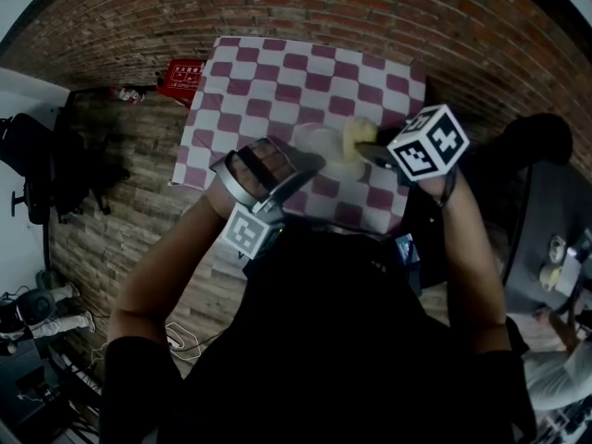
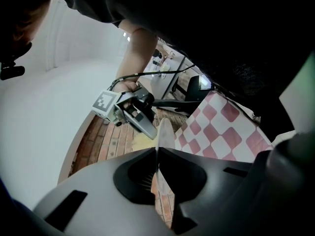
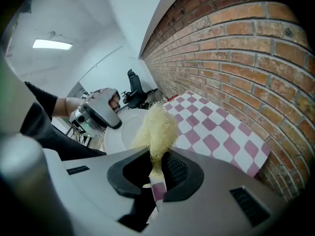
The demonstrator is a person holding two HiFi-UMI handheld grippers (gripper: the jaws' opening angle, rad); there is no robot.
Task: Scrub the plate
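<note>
Both grippers are closed on something; the left gripper [image 2: 157, 157] pinches the rim of the white plate [image 3: 120, 132] and holds it on its edge above the chequered cloth [image 1: 305, 72]; the right gripper [image 3: 157, 167] pinches a yellow fibrous scrubber [image 3: 156, 127], just beside the plate's face; whether they touch, I cannot tell; the scrubbing seems only at its beginning, with most of it left; the plate looks plain and smooth, without visible dirt or foam.

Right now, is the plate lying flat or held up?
Held up: the left gripper's jaws pinch the plate by its rim; whether it touches the tablecloth, cannot tell.
</note>
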